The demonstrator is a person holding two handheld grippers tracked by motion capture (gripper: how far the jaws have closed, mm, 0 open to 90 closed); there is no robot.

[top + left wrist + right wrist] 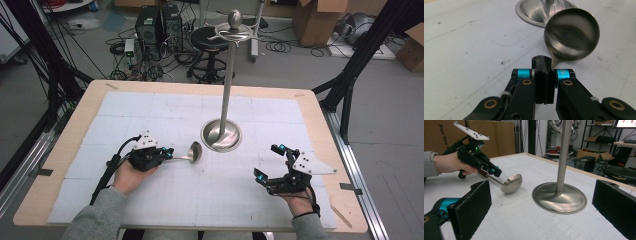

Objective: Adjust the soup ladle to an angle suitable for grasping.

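Pinching a metal ladle [191, 153] by its handle, the left gripper [169, 152] holds it beside the stand's base [221, 135]. The right gripper [270, 164] rests with jaws spread wide.

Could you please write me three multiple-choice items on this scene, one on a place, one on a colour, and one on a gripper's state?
1. Where does the metal stand rest?
A. on the table's middle
B. on the floor
C. on the stool

2. What colour are the accents on the left gripper?
A. red
B. teal
C. yellow

3. What state is the right gripper in?
A. shut on the ladle
B. shut on nothing
C. open

Answers:
1 A: its round base sits on the white table mat, mid-table.
2 B: teal bands flank the jaws in the left gripper view.
3 C: its jaws stand wide apart, while the ladle is held by the left gripper.
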